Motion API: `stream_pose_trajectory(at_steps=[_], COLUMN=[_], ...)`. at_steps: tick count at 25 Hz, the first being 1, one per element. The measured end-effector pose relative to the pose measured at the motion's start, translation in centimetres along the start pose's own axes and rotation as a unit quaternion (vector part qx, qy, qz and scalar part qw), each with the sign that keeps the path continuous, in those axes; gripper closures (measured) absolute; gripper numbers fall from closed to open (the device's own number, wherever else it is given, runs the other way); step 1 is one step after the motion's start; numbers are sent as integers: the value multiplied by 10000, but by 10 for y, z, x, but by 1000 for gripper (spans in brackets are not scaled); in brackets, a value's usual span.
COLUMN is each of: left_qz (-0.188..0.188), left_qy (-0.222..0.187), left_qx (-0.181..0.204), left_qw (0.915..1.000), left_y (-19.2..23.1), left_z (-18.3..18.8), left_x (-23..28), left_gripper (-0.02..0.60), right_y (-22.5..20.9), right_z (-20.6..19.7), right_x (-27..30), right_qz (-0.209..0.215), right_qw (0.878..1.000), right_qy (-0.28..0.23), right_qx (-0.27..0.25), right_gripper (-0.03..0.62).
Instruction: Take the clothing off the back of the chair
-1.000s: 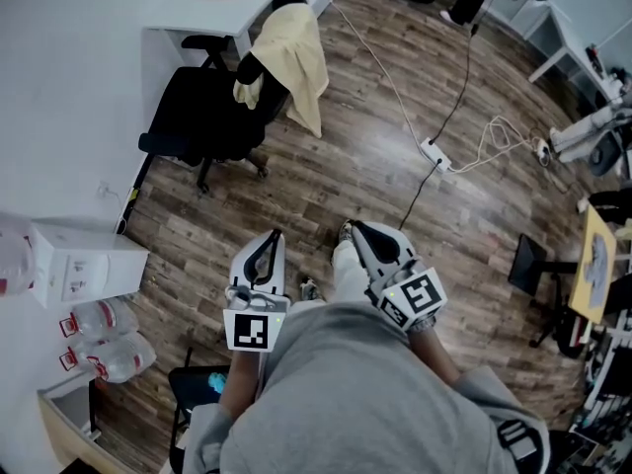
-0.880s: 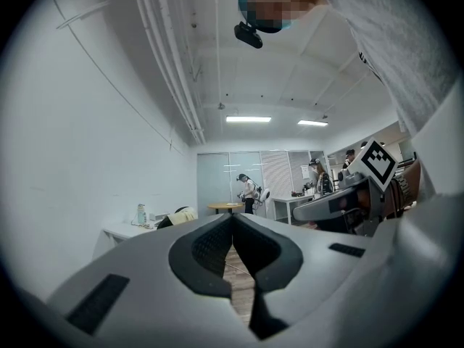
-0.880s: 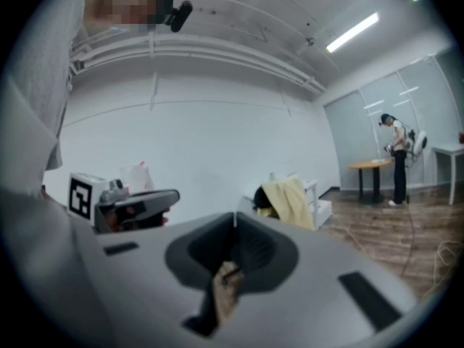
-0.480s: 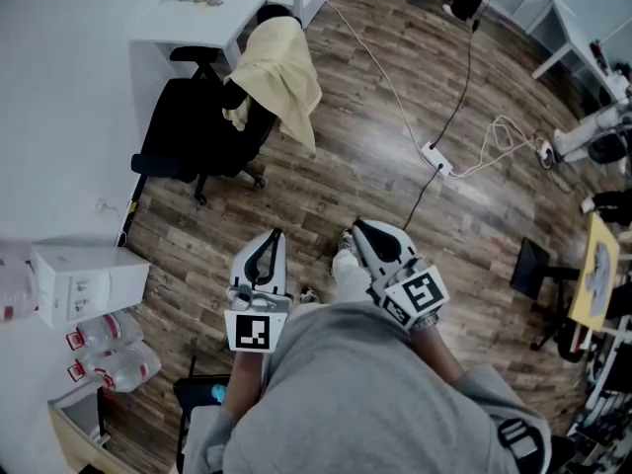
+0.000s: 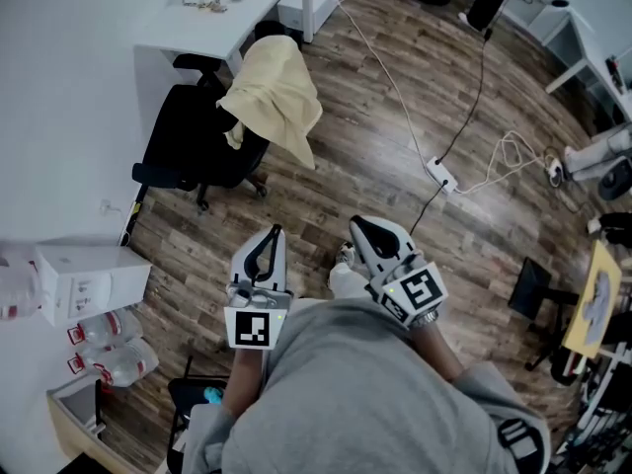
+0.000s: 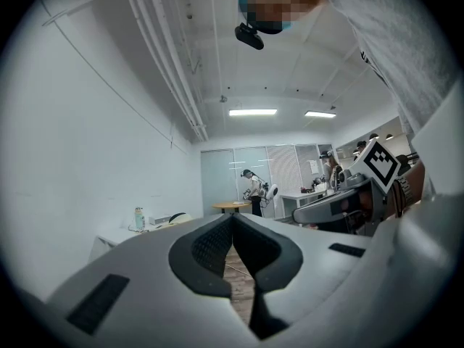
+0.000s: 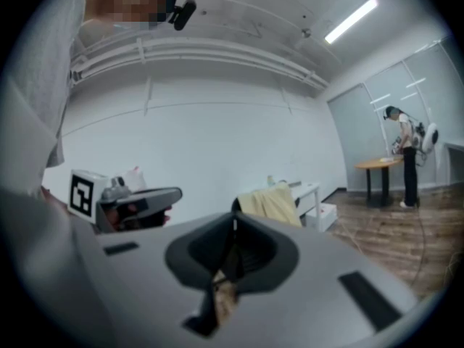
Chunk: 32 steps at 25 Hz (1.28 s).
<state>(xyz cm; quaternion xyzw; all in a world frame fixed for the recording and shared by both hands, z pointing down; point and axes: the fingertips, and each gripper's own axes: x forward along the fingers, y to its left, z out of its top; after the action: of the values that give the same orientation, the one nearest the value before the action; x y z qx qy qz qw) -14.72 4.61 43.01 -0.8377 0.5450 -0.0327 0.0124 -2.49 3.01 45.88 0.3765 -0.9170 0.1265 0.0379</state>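
A pale yellow garment [image 5: 274, 95] hangs over the back of a black office chair [image 5: 195, 141] at the upper left of the head view; in the right gripper view the garment [image 7: 270, 201] shows just above the jaws. My left gripper [image 5: 268, 241] and right gripper [image 5: 361, 228] are held side by side close to my body, well short of the chair. Both have their jaws together with nothing between them. In the left gripper view the left gripper [image 6: 232, 216] points level into the room, and the right gripper [image 7: 233, 220] points toward the chair.
A white desk [image 5: 233, 13] stands behind the chair. A white box [image 5: 84, 275] and water bottles [image 5: 107, 339] lie by the left wall. A power strip [image 5: 440, 174] with cables crosses the wooden floor to the right. Another person [image 6: 255, 191] stands far off by a round table.
The chair with the garment has shifted slightly lower and closer in the head view as I walk toward it. Both grippers keep their pose, still shut.
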Motion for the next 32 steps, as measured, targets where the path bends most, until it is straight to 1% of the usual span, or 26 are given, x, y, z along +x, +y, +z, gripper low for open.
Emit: stream_pose_trajectory(at_steps=[2,4,8,11,15,19,24,32], left_qz=[65,152,292,354,477,514,544,399], left_qy=[27,66,-3,-17,12,43,133,199], left_qx=[51,26,53,157,62,107,34,17], left_qw=[10000,9999,9996,9992,9988,9986,9984,9990], left_y=[-1,-1,-2,-3,0,9,24,59], left_z=[2,3,6,6,7,5,-1,-5], left_x=[16,31,58,74,90,102,117,156], left_gripper=[548,548,547,548,548,546,546,546], right_y=[-17,-32,-57,-72,-87,-94,-103,-119], right_z=[5,8,8,12,15,15,13,23], right_x=[3,6,12,16,19,26,40,72], right_qz=[32,79,197,281,305,288,233,20], right_qw=[10000,10000,9998,9996,9995,9995,9994,9994], right_qy=[-14,-6,39,55,99,146,250,339], right_qx=[23,37,-3,-59,-44,-20,9,14], right_gripper=[559,559,559,559,559,559,559,559])
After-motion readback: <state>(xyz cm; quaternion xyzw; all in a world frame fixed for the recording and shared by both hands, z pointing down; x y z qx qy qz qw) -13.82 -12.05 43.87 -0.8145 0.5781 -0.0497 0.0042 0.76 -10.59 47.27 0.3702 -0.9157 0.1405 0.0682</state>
